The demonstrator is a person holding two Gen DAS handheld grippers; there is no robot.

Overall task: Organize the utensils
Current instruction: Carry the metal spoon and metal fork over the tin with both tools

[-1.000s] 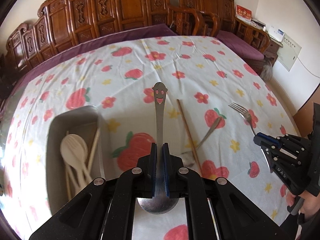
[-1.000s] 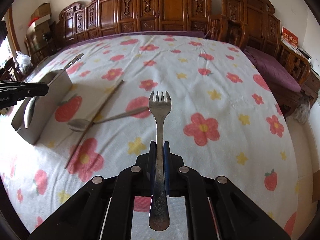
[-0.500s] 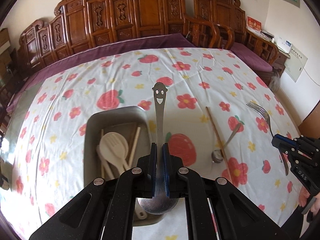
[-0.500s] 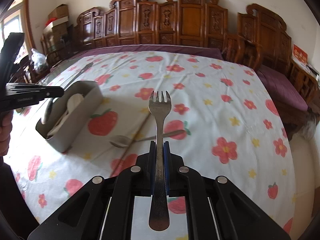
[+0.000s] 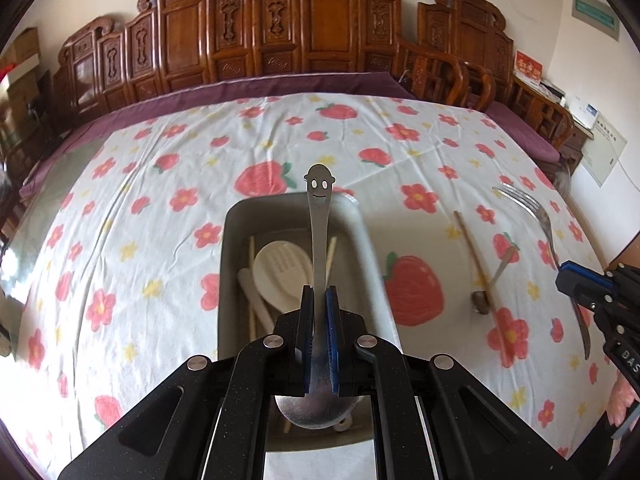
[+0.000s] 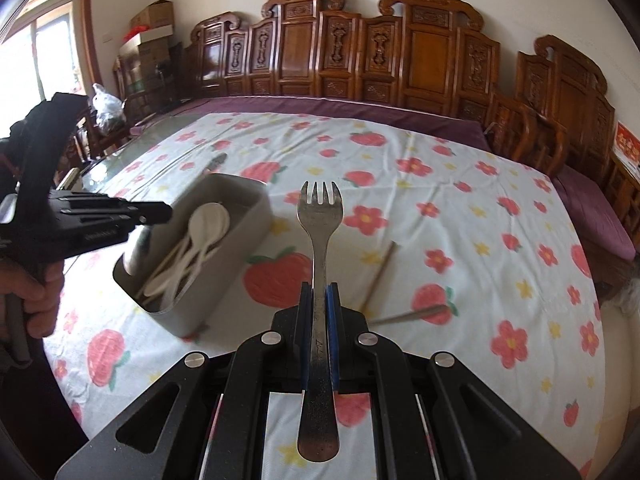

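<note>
Left tongs point(image 5: 320, 300) clenched on a metal spoon point(image 5: 319, 216) at its neck, pads tight on both sides; bowl end sits back under the tongs near the camera, handle runs straight forward away from it, long axis along the fingers, smiley-face tip farthest out. Spoon hangs above the grey tray point(image 5: 366, 240), not touching it as far as the view shows. In the tray: a white slotted spoon point(image 5: 282, 268), another white utensil and pale chopsticks point(image 5: 251, 280), all lying lengthwise along the tray. Right tongs point(image 6: 320, 296) clenched on a metal fork point(image 6: 320, 216) mid-handle, handle butt toward the camera, tines pointing forward and away, long axis along the fingers, held up off the cloth. From the left wrist view the same fork shows at far right, tines up and away, gripped in the right tongs at the frame edge. On the worktop point(image 5: 132, 216), covered with a strawberry and flower cloth, to the right of the tray lie a brown chopstick point(image 5: 474, 256) and a second metal spoon point(image 5: 494, 280) crossing it, bowl nearer, handle slanting away to the right. Right wrist view: tray sits left of the fork, with the left tongs and the hand point(image 6: 38, 300) over its near left end. Carved wooden chairs point(image 5: 280, 36) line the far side.
</note>
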